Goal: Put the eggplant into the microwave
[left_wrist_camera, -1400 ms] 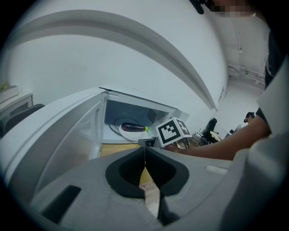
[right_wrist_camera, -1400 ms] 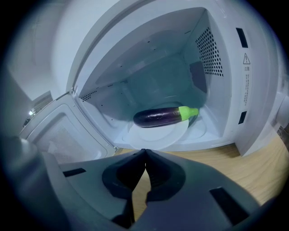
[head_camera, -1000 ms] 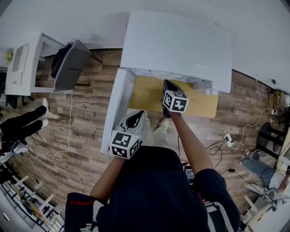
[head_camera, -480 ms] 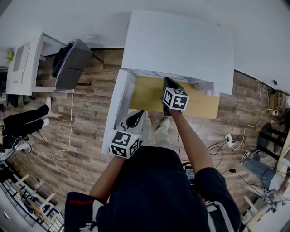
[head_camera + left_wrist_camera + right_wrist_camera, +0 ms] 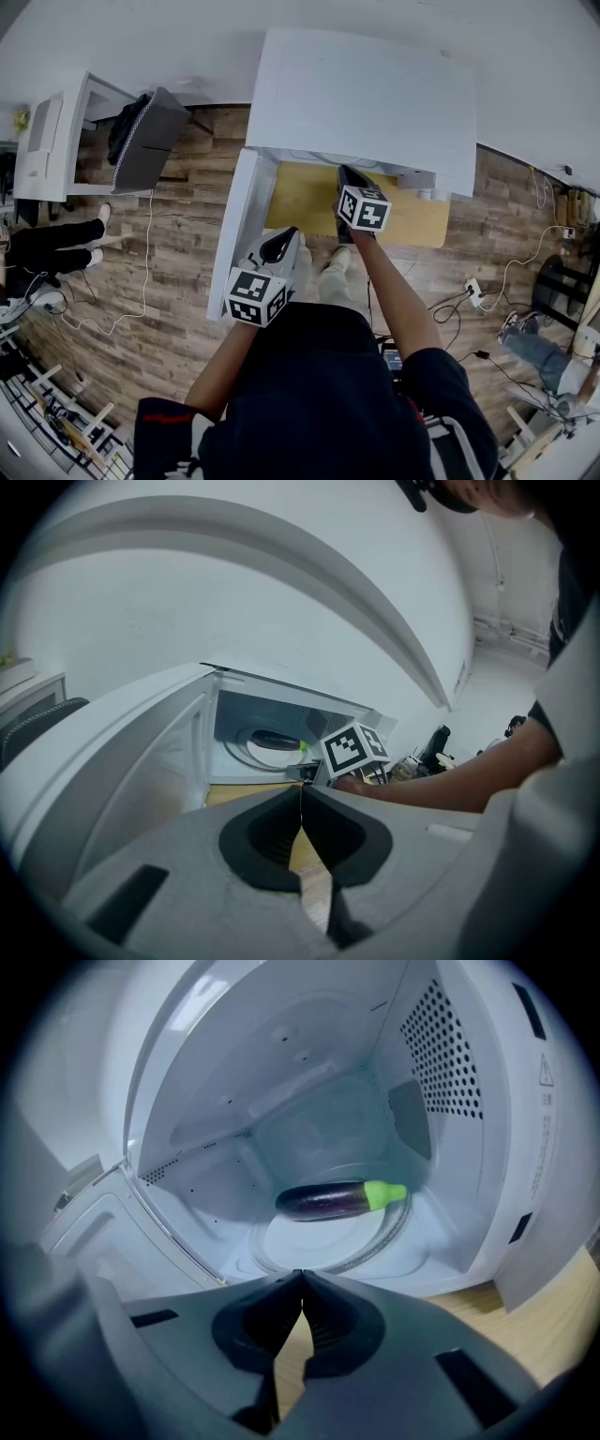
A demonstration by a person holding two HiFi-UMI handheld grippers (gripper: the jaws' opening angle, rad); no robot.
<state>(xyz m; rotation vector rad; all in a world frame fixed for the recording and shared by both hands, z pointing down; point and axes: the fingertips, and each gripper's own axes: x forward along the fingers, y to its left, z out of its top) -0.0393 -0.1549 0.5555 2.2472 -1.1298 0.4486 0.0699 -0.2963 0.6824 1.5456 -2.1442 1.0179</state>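
Okay, head view: the microwave (image 5: 366,94) sits on the bench (image 5: 305,197), with its door (image 5: 246,220) swung open toward the left of frame. The right claw (image 5: 344,172) points into the opening at centre. The left claw (image 5: 284,234) hangs lower left, just beside the door's inner face. The cavity is hidden under the top here.

Left gripper view: the left claw is pressed together with nothing in it, and bare bench shows past the tips. The eggplant (image 5: 274,739) is small in mid-frame, lying on the turntable (image 5: 246,754) inside the cavity. The right claw's marker cube (image 5: 352,750) is just right of it at the opening.

Right gripper view: the right claw is also pressed together and empty, tips low centre in front of the cavity sill. The eggplant lies on its side across the back of the turntable, green stem end to the right.

We judge the placing done, so the step in hand is clearing out and shutting the door. We'd draw the right claw straight back along its own line, low over the bench, without nudging the turntable. That arm should be fully out of the door's swing first. The left claw is on the inner side, so we'd bring it round to the outer face near the free edge. Then we'd push flat and steady until the door seats, since a slam could roll the eggplant.
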